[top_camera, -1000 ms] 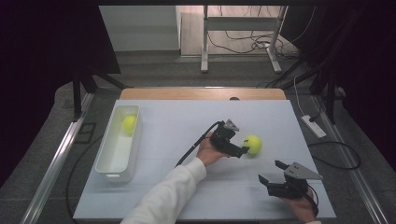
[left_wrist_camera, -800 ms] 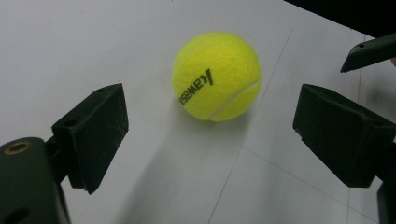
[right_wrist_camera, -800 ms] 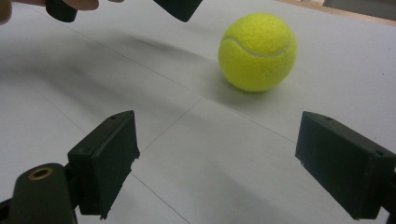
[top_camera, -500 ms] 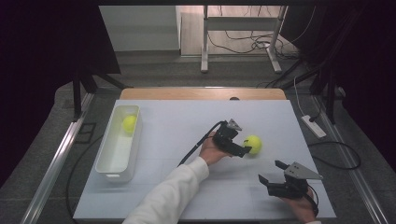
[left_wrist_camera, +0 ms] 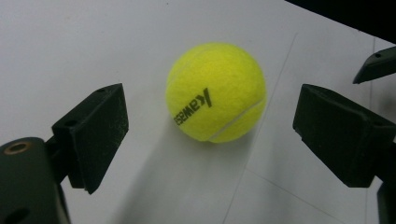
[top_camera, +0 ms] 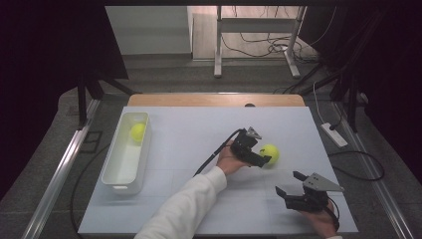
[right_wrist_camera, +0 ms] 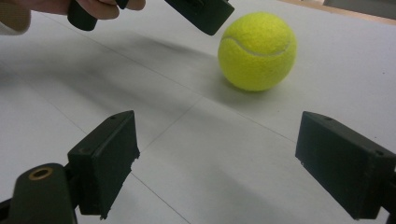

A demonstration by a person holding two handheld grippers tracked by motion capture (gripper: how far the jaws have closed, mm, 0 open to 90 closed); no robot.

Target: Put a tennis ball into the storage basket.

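Fingers (left_wrist_camera: 93, 135) wide apart, tennis ball (left_wrist_camera: 215, 92) untouched between

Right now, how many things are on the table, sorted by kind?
Tennis balls: 2, one on the table in front of the left gripper, one inside the tray
White tray: 1
Total: 3

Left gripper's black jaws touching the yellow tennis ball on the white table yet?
Apart. In the left gripper view the left gripper has its jaws wide open, with white table visible between each jaw and the yellow tennis ball.
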